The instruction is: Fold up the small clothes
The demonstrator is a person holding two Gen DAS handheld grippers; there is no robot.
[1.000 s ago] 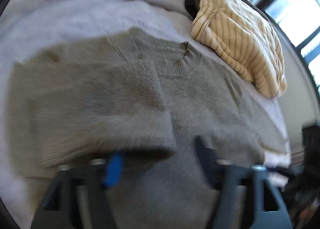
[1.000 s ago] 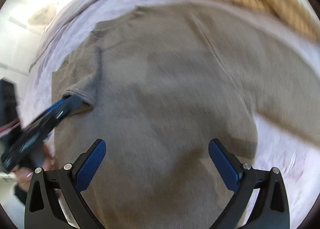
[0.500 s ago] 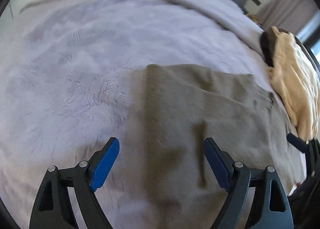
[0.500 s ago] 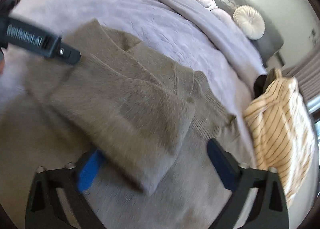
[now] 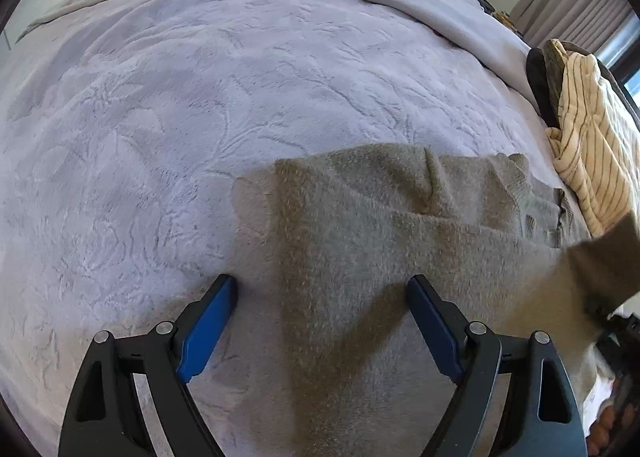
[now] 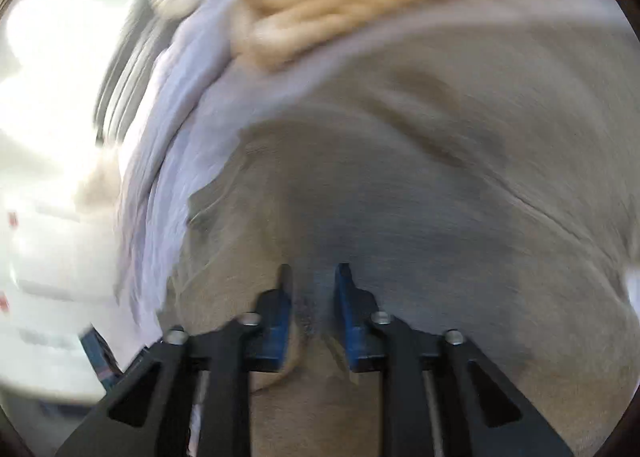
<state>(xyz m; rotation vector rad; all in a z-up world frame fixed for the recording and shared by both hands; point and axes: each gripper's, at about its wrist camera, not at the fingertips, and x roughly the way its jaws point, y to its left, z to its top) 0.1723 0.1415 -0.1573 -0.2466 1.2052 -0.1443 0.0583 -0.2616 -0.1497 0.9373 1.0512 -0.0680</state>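
Wide bed (image 5: 200, 97) under a pale lilac fuzzy blanket. On its near right part, a grey-brown sweater (image 5: 380, 237), left side folded inward, collar toward a striped cream garment (image 5: 592, 145) near the bed's right edge. Left tool (image 5: 322, 297) spread wide, low over the sweater's left edge, gripping nothing. Right tool (image 6: 312, 277) nearly together, pinching a fold of sweater; view blurred.

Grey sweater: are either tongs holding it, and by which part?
The right tongs pinch a fold of the grey sweater; blur hides which part. The left tongs are open, holding nothing.
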